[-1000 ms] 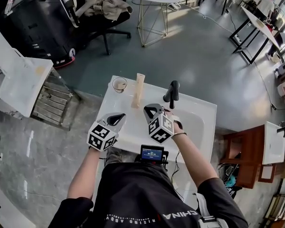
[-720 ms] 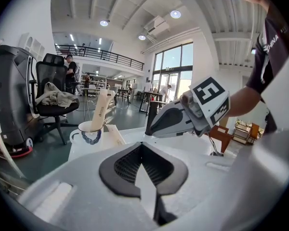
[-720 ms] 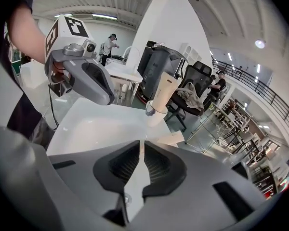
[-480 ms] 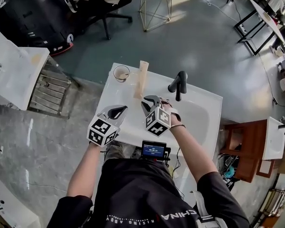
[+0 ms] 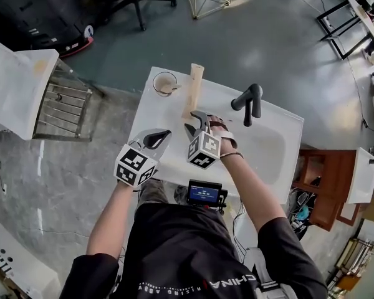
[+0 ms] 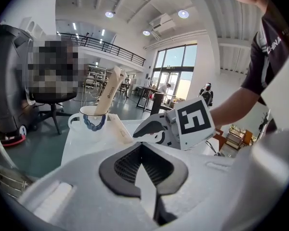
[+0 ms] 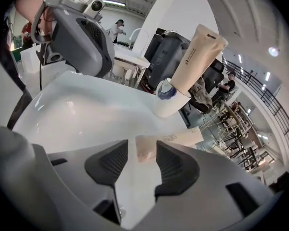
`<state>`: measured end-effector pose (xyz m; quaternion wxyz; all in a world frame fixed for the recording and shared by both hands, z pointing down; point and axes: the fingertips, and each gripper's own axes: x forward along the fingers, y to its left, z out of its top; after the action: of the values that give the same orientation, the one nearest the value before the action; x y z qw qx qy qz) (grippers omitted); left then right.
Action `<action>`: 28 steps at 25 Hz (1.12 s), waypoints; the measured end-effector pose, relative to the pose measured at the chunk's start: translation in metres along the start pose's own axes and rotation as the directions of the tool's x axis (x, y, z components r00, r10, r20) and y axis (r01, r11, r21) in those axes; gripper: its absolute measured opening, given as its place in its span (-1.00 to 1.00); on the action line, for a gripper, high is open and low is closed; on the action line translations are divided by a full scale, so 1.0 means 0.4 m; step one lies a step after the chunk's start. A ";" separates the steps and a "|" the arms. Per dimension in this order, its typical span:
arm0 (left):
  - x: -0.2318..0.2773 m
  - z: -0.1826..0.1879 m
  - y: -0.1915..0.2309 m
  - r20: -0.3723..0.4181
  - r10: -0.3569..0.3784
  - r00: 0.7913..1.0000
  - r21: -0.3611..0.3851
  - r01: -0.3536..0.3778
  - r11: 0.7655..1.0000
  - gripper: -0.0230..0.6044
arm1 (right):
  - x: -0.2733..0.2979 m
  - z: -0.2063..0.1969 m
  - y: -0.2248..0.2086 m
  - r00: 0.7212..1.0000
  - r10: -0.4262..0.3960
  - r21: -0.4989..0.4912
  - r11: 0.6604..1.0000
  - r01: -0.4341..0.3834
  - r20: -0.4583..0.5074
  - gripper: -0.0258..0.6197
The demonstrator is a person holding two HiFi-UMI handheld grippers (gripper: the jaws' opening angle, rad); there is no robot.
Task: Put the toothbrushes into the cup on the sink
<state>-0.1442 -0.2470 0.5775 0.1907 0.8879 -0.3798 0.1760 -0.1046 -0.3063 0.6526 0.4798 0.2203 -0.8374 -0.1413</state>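
Note:
A white cup (image 5: 164, 83) stands at the back left corner of the white sink counter (image 5: 156, 114). In the right gripper view a beige tube (image 7: 195, 61) leans upright in the cup (image 7: 167, 101). A long flat beige package (image 5: 190, 104) lies on the counter beside the cup. My right gripper (image 5: 195, 122) sits at its near end. Its jaws are opening, with the package's end (image 7: 149, 146) lying loose between the pads. My left gripper (image 5: 159, 137) hovers over the counter's front left part, shut on nothing, and looks toward the cup (image 6: 92, 120).
A dark faucet (image 5: 249, 101) stands behind the basin (image 5: 271, 148) to the right of my grippers. A metal rack (image 5: 62, 104) stands left of the sink and a wooden cabinet (image 5: 318, 185) right of it. A small screen (image 5: 203, 194) hangs at the front edge.
The head view has tilted, so the sink sits higher in the picture. My right gripper's jaws have parted at the near end of the package. The left gripper has barely moved.

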 end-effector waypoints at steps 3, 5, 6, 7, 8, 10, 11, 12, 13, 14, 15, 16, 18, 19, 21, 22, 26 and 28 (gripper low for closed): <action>-0.002 -0.010 0.017 -0.005 0.007 1.000 -0.013 -0.007 1.000 -0.94 | 0.023 0.002 -0.004 0.999 -0.045 -0.051 0.998 0.044 -0.005 -0.29; -0.001 -0.017 0.030 -0.007 0.014 1.000 -0.022 -0.014 1.000 -0.94 | 0.039 0.003 -0.007 0.998 -0.059 -0.079 0.995 0.058 -0.010 -0.26; 0.001 -0.021 0.036 -0.008 0.016 1.000 -0.025 -0.016 1.000 -0.94 | 0.048 0.003 -0.009 0.998 -0.063 -0.087 0.994 0.061 -0.013 -0.24; 0.002 -0.023 0.041 -0.009 0.018 1.000 -0.028 -0.018 0.999 -0.94 | 0.055 0.002 -0.011 0.998 -0.064 -0.093 0.994 0.063 -0.016 -0.23; 0.001 -0.025 0.047 -0.009 0.021 1.000 -0.030 -0.021 0.999 -0.94 | 0.062 0.002 -0.011 0.998 -0.065 -0.100 0.993 0.063 -0.019 -0.21; -0.001 -0.026 0.055 -0.009 0.026 1.000 -0.036 -0.026 0.999 -0.94 | 0.073 0.000 -0.010 0.997 -0.066 -0.118 0.991 0.062 -0.028 -0.19; -0.002 -0.026 0.058 -0.009 0.028 1.000 -0.039 -0.028 0.999 -0.94 | 0.078 -0.002 -0.009 0.997 -0.066 -0.126 0.990 0.061 -0.031 -0.19; -0.003 -0.027 0.060 -0.010 0.029 1.000 -0.040 -0.030 0.999 -0.94 | 0.081 -0.004 -0.008 0.997 -0.067 -0.132 0.989 0.062 -0.034 -0.19; -0.003 -0.027 0.062 -0.011 0.031 0.999 -0.041 -0.031 0.999 -0.94 | 0.084 -0.006 -0.008 0.997 -0.070 -0.137 0.988 0.064 -0.036 -0.19; -0.004 -0.028 0.063 -0.012 0.032 0.999 -0.041 -0.032 0.999 -0.94 | 0.086 -0.007 -0.010 0.997 -0.074 -0.140 0.988 0.069 -0.037 -0.25; -0.004 -0.028 0.065 -0.013 0.033 0.999 -0.041 -0.033 0.999 -0.94 | 0.088 -0.008 -0.012 0.996 -0.078 -0.140 0.988 0.072 -0.037 -0.31; -0.005 -0.027 0.067 -0.013 0.034 0.999 -0.041 -0.035 0.999 -0.94 | 0.090 -0.008 -0.014 0.996 -0.078 -0.137 0.988 0.072 -0.037 -0.33; -0.007 -0.026 0.070 -0.013 0.036 0.999 -0.043 -0.037 0.998 -0.94 | 0.089 -0.006 -0.016 0.997 -0.073 -0.129 0.989 0.068 -0.036 -0.36; -0.008 -0.025 0.072 -0.014 0.037 0.999 -0.044 -0.038 0.998 -0.94 | 0.087 -0.004 -0.017 0.997 -0.069 -0.127 0.990 0.064 -0.035 -0.37; -0.008 -0.023 0.072 -0.014 0.038 0.999 -0.044 -0.038 0.998 -0.94 | 0.084 -0.001 -0.019 0.997 -0.064 -0.121 0.991 0.059 -0.034 -0.42; -0.007 -0.022 0.071 -0.014 0.037 0.999 -0.043 -0.038 0.998 -0.94 | 0.083 0.000 -0.020 0.997 -0.061 -0.119 0.991 0.057 -0.035 -0.43; -0.003 -0.017 0.066 -0.011 0.034 0.999 -0.038 -0.035 0.999 -0.94 | 0.074 0.002 -0.025 0.998 -0.057 -0.111 0.992 0.053 -0.031 -0.49; -0.003 -0.015 0.064 -0.010 0.035 0.999 -0.035 -0.035 0.999 -0.94 | 0.066 0.008 -0.031 0.998 -0.062 -0.106 0.993 0.059 -0.025 -0.54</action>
<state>-0.1651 -0.2597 0.5875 0.2050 0.8768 -0.3975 0.1767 -0.1162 -0.3301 0.6650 0.4982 0.2218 -0.8149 -0.1964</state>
